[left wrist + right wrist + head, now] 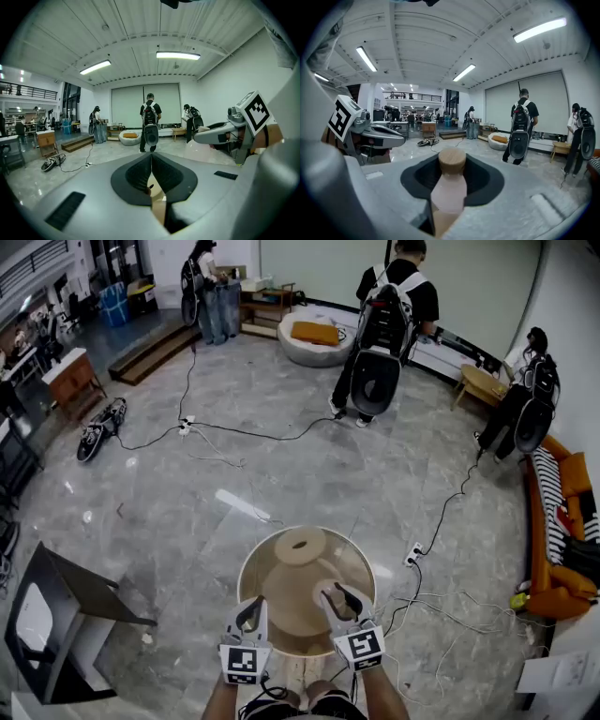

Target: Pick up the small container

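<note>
The small container (pixel 451 185) is a pale pink bottle with a round wooden cap (pixel 452 161). It stands upright between the jaws of my right gripper (pixel 450 187), which is shut on its body. In the head view the container (pixel 326 590) is held over the right half of a round wooden table (pixel 272 589) by the right gripper (pixel 334 596). My left gripper (pixel 251 611) hovers over the table's near left part. Its jaws meet with nothing between them in the left gripper view (pixel 151 161). A round wooden piece with a small hole (pixel 300 546) lies at the table's far side.
Cables and a power strip (pixel 412 554) trail over the grey floor to the right. A black-framed stand (pixel 66 615) is at the left and an orange sofa (pixel 562 531) at the right. A person with a backpack (pixel 384 324) stands beyond, and others are at the back.
</note>
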`<state>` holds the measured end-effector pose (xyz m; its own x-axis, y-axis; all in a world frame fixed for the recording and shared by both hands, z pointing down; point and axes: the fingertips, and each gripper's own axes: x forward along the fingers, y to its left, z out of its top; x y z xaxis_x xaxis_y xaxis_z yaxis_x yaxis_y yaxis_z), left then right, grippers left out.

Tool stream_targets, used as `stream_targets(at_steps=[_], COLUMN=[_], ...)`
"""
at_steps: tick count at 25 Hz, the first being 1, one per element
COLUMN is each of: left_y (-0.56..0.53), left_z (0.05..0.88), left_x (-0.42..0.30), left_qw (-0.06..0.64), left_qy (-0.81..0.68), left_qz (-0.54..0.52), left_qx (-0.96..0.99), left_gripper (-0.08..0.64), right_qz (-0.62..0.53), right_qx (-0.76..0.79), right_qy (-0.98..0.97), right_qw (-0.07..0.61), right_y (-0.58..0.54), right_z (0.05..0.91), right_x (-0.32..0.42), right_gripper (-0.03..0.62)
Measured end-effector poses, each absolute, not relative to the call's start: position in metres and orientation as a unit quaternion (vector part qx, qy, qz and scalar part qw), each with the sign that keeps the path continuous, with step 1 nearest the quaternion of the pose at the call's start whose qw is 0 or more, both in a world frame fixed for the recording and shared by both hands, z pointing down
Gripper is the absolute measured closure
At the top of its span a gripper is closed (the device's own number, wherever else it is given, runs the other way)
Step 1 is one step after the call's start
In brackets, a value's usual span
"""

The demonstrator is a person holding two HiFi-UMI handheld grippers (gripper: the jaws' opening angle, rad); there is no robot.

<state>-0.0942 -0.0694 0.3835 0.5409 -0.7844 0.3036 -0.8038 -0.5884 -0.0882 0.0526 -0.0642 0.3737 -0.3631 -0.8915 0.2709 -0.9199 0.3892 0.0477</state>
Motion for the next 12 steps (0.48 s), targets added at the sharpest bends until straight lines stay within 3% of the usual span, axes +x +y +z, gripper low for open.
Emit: stream_targets(at_steps=[12], left_y=[-0.009], left_z=[0.336], left_x=[-0.093], left_qw=[0.018], left_qy=[-0.448], left_qz=[0.136], left_qx=[0.884], left_gripper=[0.541], right_qz=[0.044], right_qx=[0.574], right_qy=[-0.808], right_qw=[0.127], right_y=[0.017], right_z=[0.328], right_x=[0.074], right_gripper=[0.465])
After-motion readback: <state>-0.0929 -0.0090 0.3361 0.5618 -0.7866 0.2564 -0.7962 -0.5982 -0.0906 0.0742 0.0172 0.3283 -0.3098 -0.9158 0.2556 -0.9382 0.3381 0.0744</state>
